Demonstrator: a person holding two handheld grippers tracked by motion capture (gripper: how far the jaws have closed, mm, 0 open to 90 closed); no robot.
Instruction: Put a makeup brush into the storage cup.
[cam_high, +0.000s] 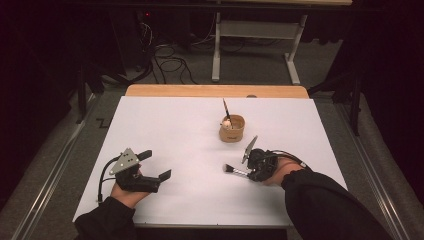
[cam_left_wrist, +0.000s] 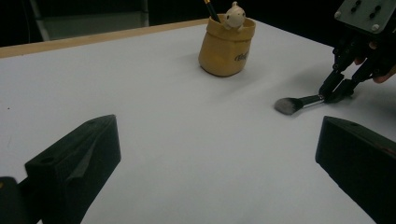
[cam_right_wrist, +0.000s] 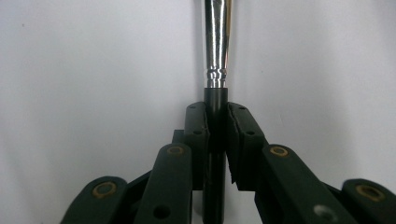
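Note:
A makeup brush (cam_high: 233, 170) with a black handle, silver ferrule (cam_right_wrist: 217, 42) and grey bristles (cam_left_wrist: 287, 106) lies low over the white table. My right gripper (cam_high: 250, 172) is shut on its black handle (cam_right_wrist: 215, 105), bristles pointing left. A tan cup (cam_high: 232, 128) with a small bear figure (cam_left_wrist: 234, 14) on its rim holds a dark pencil (cam_high: 226, 107) and stands behind the brush. My left gripper (cam_high: 156, 165) rests at the table's front left, open, nothing between its jaws, well apart from the brush and the cup (cam_left_wrist: 226, 44).
The white sheet (cam_high: 175, 135) covers the table, with a wooden edge (cam_high: 215, 91) at the back. A white desk frame (cam_high: 255, 45) and cables (cam_high: 170, 62) lie on the floor beyond.

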